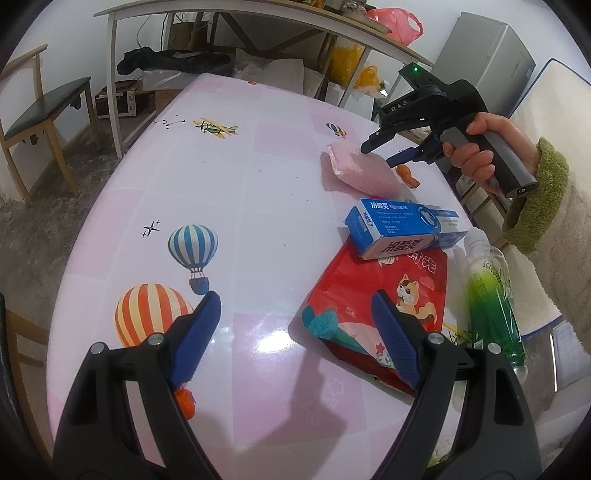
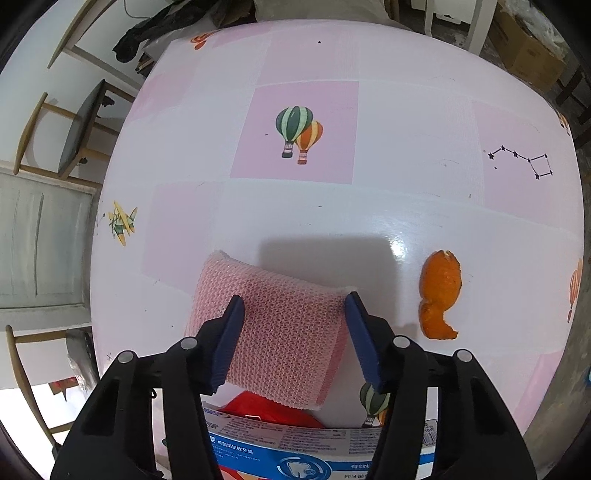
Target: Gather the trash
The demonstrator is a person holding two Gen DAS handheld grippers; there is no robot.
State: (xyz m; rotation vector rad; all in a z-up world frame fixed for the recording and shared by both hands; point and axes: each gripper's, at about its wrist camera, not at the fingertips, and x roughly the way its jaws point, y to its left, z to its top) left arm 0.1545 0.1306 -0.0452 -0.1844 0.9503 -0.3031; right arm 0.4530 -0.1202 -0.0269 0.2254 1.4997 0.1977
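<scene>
My left gripper (image 1: pixel 295 306) is open and empty above the pink balloon-print table (image 1: pixel 240 184), its right finger over a red cat-print packet (image 1: pixel 388 306). A blue toothpaste box (image 1: pixel 402 227) lies on that packet's far end. A green bottle (image 1: pixel 491 295) lies at the table's right edge. A small orange peel (image 1: pixel 184 402) sits by my left finger. My right gripper (image 2: pixel 293 306) is open, its fingers on either side of a pink mesh sponge (image 2: pixel 280 325), not closed on it. Another orange peel (image 2: pixel 441 295) lies to the sponge's right; it also shows in the left wrist view (image 1: pixel 408 175).
A wooden chair (image 1: pixel 40 122) stands left of the table. A white desk (image 1: pixel 258 22) with a pink bag (image 1: pixel 397 24), yellow bags and boxes stands behind. A grey cabinet (image 1: pixel 487 59) is at the back right. The toothpaste box (image 2: pixel 295 450) lies just under my right gripper.
</scene>
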